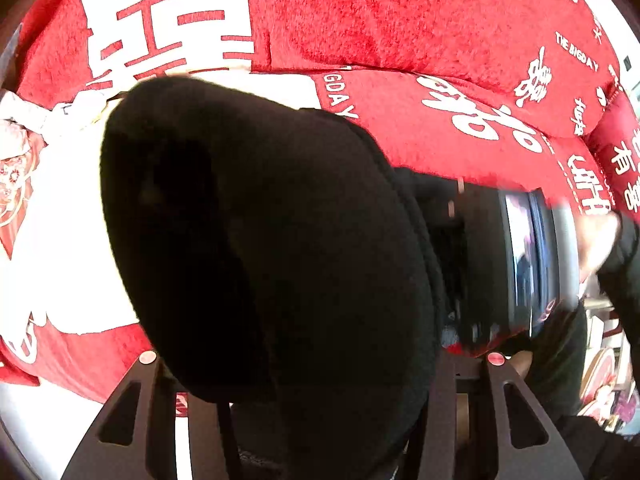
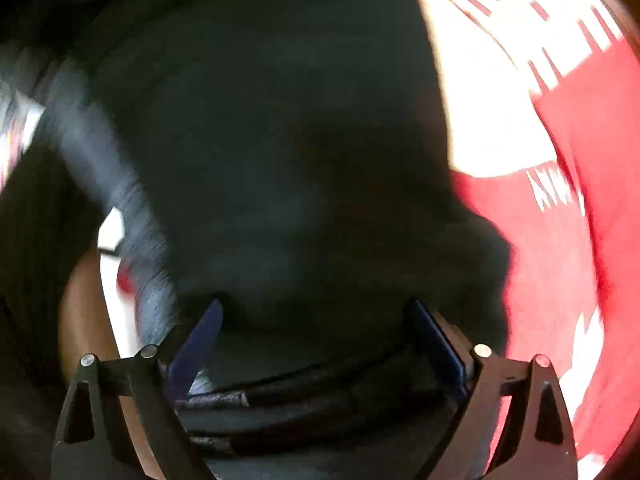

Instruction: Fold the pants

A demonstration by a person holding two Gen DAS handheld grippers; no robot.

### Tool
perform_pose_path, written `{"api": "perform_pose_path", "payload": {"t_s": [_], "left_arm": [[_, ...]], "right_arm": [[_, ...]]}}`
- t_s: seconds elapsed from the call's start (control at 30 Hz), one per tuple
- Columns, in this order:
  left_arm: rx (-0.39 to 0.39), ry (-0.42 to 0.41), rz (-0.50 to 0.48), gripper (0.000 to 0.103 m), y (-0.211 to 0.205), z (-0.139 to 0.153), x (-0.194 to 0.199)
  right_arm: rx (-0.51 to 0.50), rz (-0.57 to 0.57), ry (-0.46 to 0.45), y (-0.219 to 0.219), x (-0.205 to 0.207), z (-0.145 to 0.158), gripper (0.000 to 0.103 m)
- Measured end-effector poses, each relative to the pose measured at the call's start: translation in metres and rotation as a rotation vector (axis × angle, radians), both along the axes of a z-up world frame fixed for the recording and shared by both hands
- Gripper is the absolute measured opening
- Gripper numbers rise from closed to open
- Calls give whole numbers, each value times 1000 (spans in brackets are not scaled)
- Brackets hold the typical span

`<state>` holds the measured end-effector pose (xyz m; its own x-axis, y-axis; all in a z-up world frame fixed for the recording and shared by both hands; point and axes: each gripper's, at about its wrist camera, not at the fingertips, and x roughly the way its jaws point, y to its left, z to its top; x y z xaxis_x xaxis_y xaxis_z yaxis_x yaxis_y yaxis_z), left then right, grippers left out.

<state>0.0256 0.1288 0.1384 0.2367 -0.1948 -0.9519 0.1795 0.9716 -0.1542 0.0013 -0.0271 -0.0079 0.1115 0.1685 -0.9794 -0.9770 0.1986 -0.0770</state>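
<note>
Nearest us, the left gripper (image 1: 320,400) was buried under a hanging bulge of the black pants (image 1: 264,240), so we could not tell whether its fingers were clenched or released. Our right gripper (image 2: 316,344) stood with its blue-padded fingers (image 2: 200,344) spread apart, dark pants fabric (image 2: 260,140) lying between and ahead of them. The pants were lifted above the red blanket (image 1: 400,20) with white lettering, which spread out beyond them.
</note>
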Motion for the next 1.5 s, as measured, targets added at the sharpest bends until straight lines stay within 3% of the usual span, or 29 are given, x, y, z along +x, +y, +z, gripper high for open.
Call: {"api": "perform_pose_path", "payload": {"t_s": [0.1,0.17,0.3,0.37,0.4,0.47,0.53,0.6,0.7,0.77,0.83,0.87,0.93,0.97,1.0,1.03,1.17,1.33,1.37,1.4,1.43,1.5], "left_arm": [[16,-4,-2,49,-9,4,4],[39,-10,-12,49,-16,5,7],[64,-2,7,49,-18,3,10],[63,2,18,49,-15,3,11],[62,2,19,49,-15,3,9],[64,1,18,49,-16,3,6],[62,-1,18,49,-16,2,6],[55,-1,26,49,-15,0,7],[47,0,31,49,-14,-1,7],[47,2,30,49,-15,-3,7],[45,3,26,49,-14,-4,7],[43,3,26,49,-13,-5,8],[33,7,29,49,-12,-8,11],[30,8,31,49,-12,-9,13],[28,9,34,49,-11,-10,15],[24,11,38,49,-10,-11,16],[18,13,42,49,-11,-12,19],[41,3,16,49,-27,-3,14],[56,-2,0,49,-34,0,12],[65,-5,-13,49,-40,2,11],[76,-9,-31,49,-48,4,10],[99,-21,-65,47,-67,9,11]], "right_arm": [[20,73,63,0,-34,3,98],[15,104,-15,-1,-47,2,98],[132,-30,-104,-14,-30,34,98],[223,-140,-86,-32,-7,64,98],[264,-141,-46,-49,-4,79,98],[245,-63,-47,-71,-9,88,98],[152,14,-71,-89,-14,76,98],[46,32,-30,-95,1,55,98],[20,68,37,-88,14,35,98],[-43,98,200,-75,23,5,97],[-41,168,182,-63,16,2,100],[-46,184,179,-57,15,3,97],[-47,182,197,-50,18,13,74],[-29,189,181,-50,18,22,41],[-20,172,158,-51,23,33,16],[-8,163,160,-53,28,39,12],[77,109,93,-60,37,73,12],[22,-23,30,-58,67,28,15],[71,-75,58,-61,76,35,21],[98,-128,83,-68,84,42,38],[117,-194,99,-74,91,50,45],[179,-249,76,-92,92,73,64]]}}
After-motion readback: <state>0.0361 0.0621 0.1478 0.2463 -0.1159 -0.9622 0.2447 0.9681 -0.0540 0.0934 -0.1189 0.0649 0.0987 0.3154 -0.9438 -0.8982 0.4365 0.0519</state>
